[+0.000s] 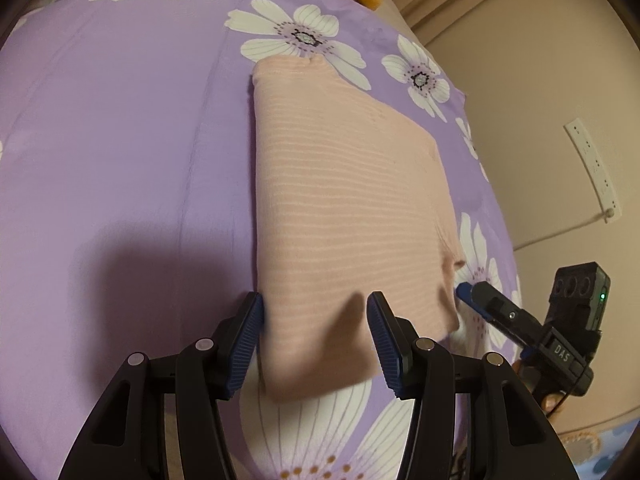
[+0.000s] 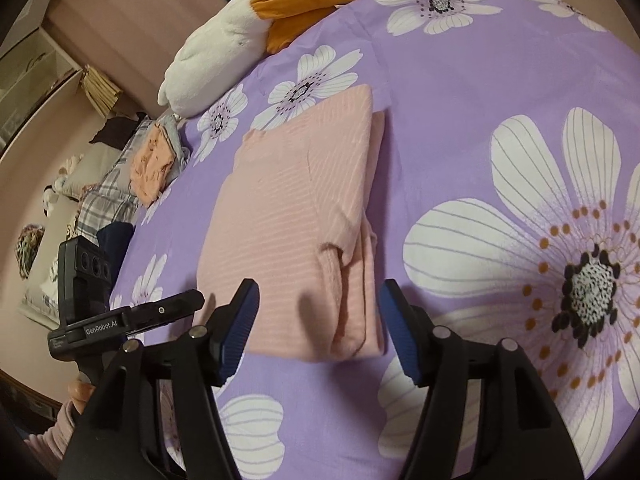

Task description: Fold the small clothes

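So the pink striped top (image 1: pixel 344 208) is lying folded into a neat rectangle on the purple flowered bedsheet (image 1: pixel 120 140), near the sheet's edge. The left gripper (image 1: pixel 316 344) sits over the near end of it with its jaws spread; one blue pad is right at the fabric's side edge, but nothing's pinched. The right gripper (image 2: pixel 320 328) is spread too, hovering over the near end by the tucked sleeve, fabric loose between the pads. A white and orange plush toy (image 2: pixel 224 40) lies at the far end.
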